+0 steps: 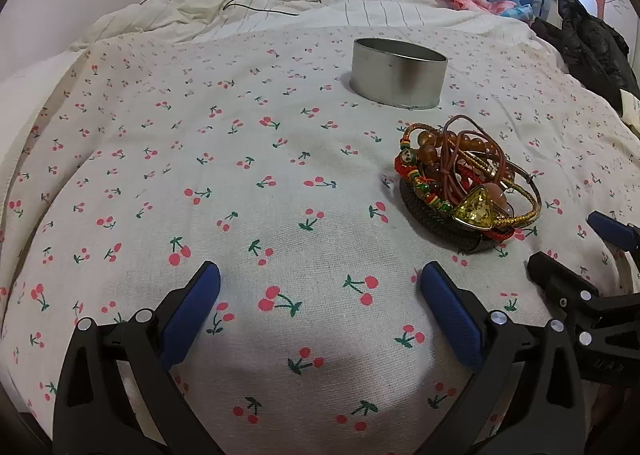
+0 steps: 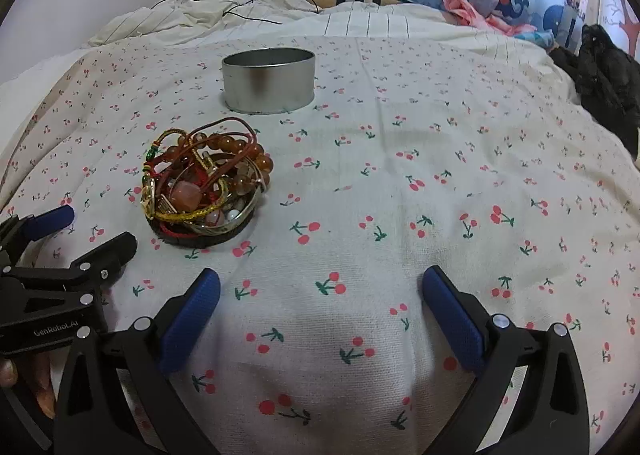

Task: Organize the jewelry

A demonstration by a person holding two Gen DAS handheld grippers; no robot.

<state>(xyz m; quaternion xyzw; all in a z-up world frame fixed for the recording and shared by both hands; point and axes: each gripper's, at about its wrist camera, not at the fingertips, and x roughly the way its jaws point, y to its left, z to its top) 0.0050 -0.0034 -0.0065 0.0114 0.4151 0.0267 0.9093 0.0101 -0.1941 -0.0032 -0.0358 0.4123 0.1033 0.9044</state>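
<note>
The left gripper [image 1: 320, 319] is tilted down toward the cherry-print cloth [image 1: 240, 175] on the bed, its jaws wide apart with only cloth between them. In the right wrist view a bit of the hand [image 2: 24, 379] that carries it shows under its black frame, cut off by the picture edge. To the right of it, between the two grippers and a little ahead, the pile of bracelets [image 1: 468, 191] lies on the cloth. The strands are tangled, so single pieces are hard to separate; the pile is roundish, with no clear long axis. Behind it the round metal tin [image 1: 398, 73] stands upright and open; its inside is not visible. Further right, the right gripper [image 2: 320, 319] has the same downward tilt, jaws wide and holding nothing
</note>
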